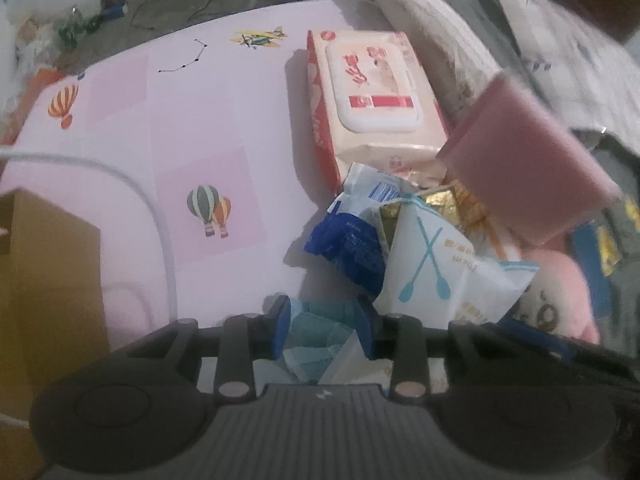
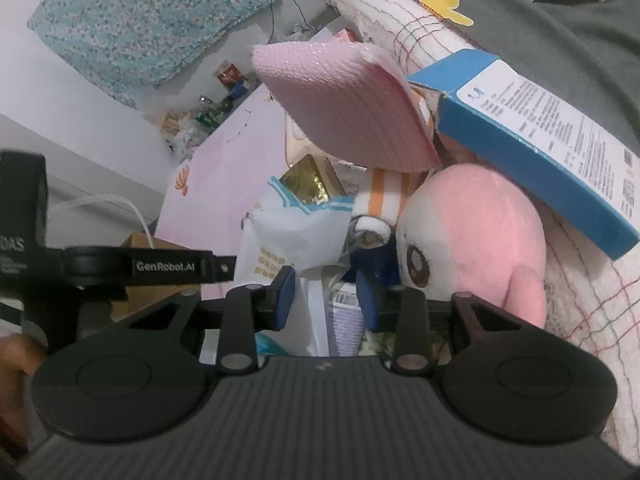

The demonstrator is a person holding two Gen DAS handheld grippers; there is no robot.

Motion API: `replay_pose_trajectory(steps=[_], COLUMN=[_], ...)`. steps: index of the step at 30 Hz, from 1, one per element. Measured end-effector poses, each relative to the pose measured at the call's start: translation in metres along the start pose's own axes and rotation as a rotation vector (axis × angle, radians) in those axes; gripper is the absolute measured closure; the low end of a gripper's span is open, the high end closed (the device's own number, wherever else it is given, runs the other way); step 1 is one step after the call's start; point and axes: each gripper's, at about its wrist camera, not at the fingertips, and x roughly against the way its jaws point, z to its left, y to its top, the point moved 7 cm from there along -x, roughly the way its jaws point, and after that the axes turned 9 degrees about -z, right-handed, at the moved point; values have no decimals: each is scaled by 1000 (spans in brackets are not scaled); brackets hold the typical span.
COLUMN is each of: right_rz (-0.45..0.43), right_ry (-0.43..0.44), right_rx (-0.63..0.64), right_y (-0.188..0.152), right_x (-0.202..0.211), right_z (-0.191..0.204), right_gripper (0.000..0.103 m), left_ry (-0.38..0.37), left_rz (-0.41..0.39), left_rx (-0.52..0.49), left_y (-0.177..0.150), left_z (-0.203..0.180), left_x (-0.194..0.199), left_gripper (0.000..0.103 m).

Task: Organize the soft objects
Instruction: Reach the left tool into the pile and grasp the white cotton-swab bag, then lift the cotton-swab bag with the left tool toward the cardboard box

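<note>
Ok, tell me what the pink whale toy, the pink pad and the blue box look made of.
Pink whale toy: plush fabric, matte and fuzzy, with a stitched eye.
Pink pad: probably foam or sponge cloth; finely dimpled face, bending edge.
Blue box: thin printed cardboard, smooth, with an open folded end flap.

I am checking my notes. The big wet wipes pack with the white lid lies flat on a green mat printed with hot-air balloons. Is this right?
Not quite. The wet wipes pack with the white lid does lie flat, and the mat has hot-air balloons, but the mat is pink, not green. The left wrist view shows it.
</note>
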Motion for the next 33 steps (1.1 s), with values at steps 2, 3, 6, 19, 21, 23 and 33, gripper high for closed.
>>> replay_pose_trajectory(steps=[2, 3, 6, 19, 21, 23, 33], right_rz=[-3, -7, -12, 55, 63, 72, 53], right_ry=[9, 22, 63, 78, 76, 81, 62], right_rx=[-4, -24, -85, -31, -23, -22, -120], right_y=[2, 4, 11, 22, 22, 22, 20], right_x=[3, 5, 10, -5, -6, -6, -15], right_z=[3, 3, 1, 6, 6, 7, 5], right_gripper=[69, 69, 63, 46, 46, 46, 68], left_ry=[-48, -62, -116, -257, -265, -267, -255], left_rz=[-35, -43, -45, 53, 66, 70, 12], left_rx=[11, 6, -10, -182, -202, -214, -214], left_y=[2, 1, 3, -3, -6, -8, -10], left_z=[4, 5, 7, -37, -43, -45, -43], left_x=[15, 21, 31, 15, 9, 4, 10], left_gripper=[60, 54, 50, 24, 25, 27, 39])
